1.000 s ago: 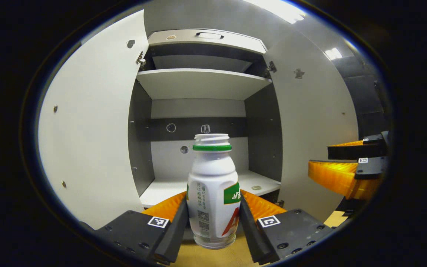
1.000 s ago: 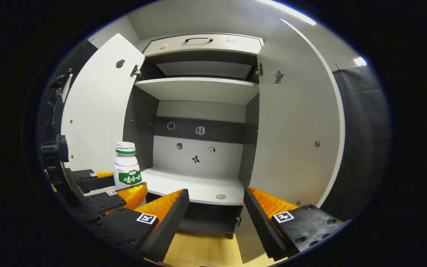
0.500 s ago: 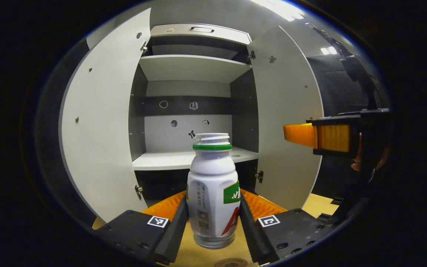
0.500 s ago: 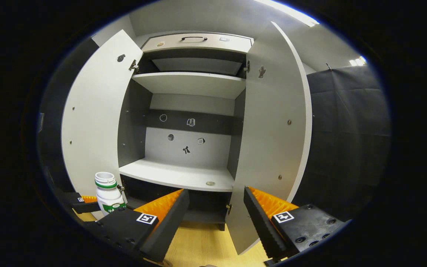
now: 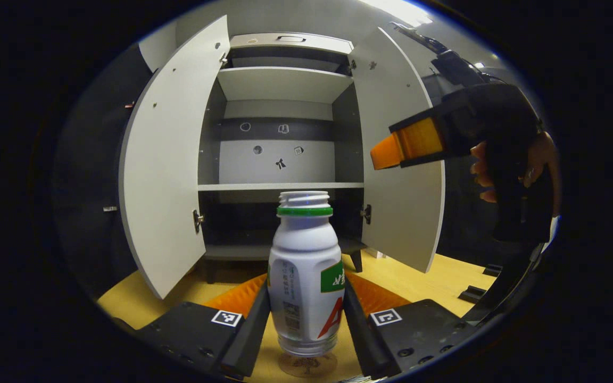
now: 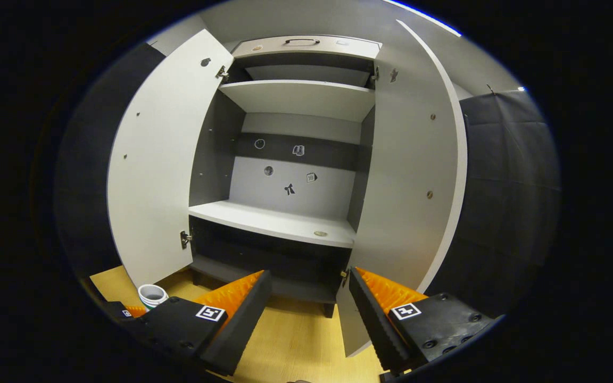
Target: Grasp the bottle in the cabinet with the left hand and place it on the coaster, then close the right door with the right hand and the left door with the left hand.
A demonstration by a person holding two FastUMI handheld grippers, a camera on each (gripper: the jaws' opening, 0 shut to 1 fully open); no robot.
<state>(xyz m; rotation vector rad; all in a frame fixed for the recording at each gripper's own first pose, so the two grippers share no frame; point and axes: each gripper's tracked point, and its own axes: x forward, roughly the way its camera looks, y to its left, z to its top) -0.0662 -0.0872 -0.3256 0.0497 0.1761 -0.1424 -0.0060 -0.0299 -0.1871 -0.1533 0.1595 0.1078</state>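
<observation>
I hold the left hand-held gripper [image 5: 306, 319] clamped on the bottle [image 5: 306, 276] mid-body, above the coaster [image 5: 307, 366] | light, rigid, slick plastic | right hand-held gripper [image 6: 306, 314] apart.

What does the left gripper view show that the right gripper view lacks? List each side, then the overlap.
Left gripper view: the left gripper shut on the bottle, the coaster below it, and a hand holding the right gripper. Right gripper view: the right gripper's open fingers and a small disc on the shelf. Both: the cabinet, its doors open, and the bottle.
</observation>
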